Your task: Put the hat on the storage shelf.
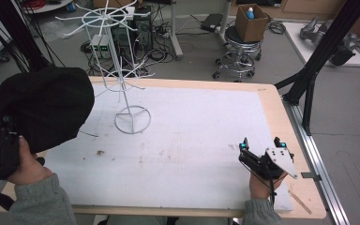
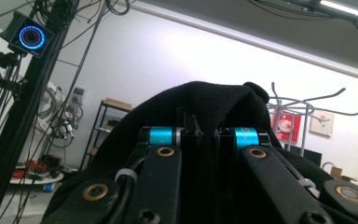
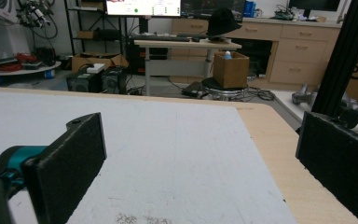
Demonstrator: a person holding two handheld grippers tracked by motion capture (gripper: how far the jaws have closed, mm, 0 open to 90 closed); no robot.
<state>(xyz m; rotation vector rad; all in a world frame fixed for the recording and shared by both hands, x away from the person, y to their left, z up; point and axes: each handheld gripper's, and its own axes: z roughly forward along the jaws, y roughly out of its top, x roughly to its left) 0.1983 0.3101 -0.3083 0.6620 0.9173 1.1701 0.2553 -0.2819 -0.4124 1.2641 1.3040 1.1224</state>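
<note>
- So the left gripper [image 2: 200, 135] is up off the table at the left edge, held in the person's left hand [image 1: 28, 166], and its jaws are pinched together on a black beanie [image 1: 44, 105]. From the left gripper view the two jaws sit almost touching, with the black knit fabric bunched between and all around them.
- That beanie hangs in the air over the table's left side, well clear of the surface. It's puffed out and rounded, not flat.
- Over on the right, the right gripper [image 1: 261, 143] sits low near the front right corner of the table [image 1: 272, 105], held by the right hand [image 1: 261, 185]. Its jaws are spread wide with nothing between them; from the right gripper view you just see the white mat [image 3: 168, 154] running out between the two black pads [image 3: 72, 156].
- A white wire rack [image 1: 124, 70] stands on the mat toward the back left, round ring base down, with spoke-like arms sticking out at the top and lower down. It's just beside the beanie in the high view, but I can't tell if they touch.
- Behind the table there's a stool [image 1: 239, 49] with a cardboard box [image 1: 251, 21] on it.
- The mat has some brownish smudges near the middle front.
</note>
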